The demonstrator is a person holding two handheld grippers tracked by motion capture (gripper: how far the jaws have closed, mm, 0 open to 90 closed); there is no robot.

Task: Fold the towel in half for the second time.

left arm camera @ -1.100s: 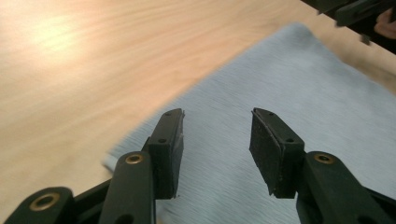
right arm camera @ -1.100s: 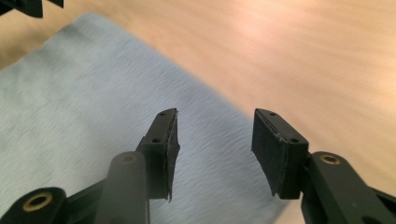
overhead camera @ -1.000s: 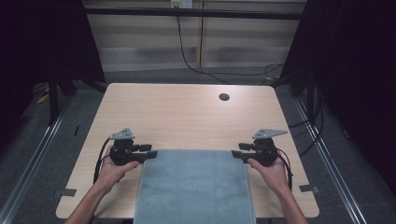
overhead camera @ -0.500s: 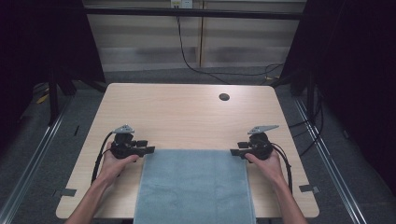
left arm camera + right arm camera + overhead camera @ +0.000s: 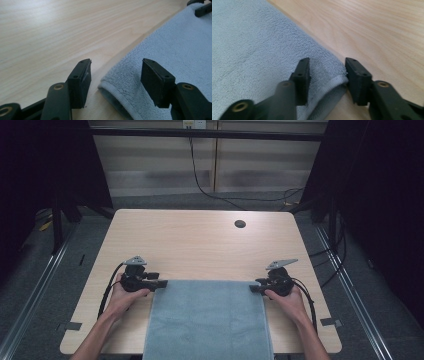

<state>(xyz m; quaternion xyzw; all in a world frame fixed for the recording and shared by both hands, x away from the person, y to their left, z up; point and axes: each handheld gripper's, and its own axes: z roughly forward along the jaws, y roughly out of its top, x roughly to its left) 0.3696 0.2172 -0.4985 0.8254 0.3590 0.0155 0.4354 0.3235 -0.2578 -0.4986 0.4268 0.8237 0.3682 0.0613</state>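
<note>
A grey-blue towel [image 5: 207, 320] lies flat on the near half of the wooden table [image 5: 200, 245] and hangs over its front edge. My left gripper [image 5: 161, 283] is low at the towel's far left corner. Its jaws have just been opening and stand apart, with the folded corner [image 5: 117, 87] between them and untouched. My right gripper [image 5: 251, 288] is at the far right corner. Its jaws have just been closing. The corner [image 5: 329, 75] lies between its pads [image 5: 303, 75], which still stand apart from each other. The right gripper [image 5: 200, 7] also shows across the towel in the left gripper view.
A small dark round hole [image 5: 240, 224] sits in the tabletop at the back right. Bare wood stretches beyond the towel. Cables run across the floor behind the table, and dark curtains hang on both sides.
Both hands have sunk a little toward the table at the towel's far corners. The towel lies as before.
</note>
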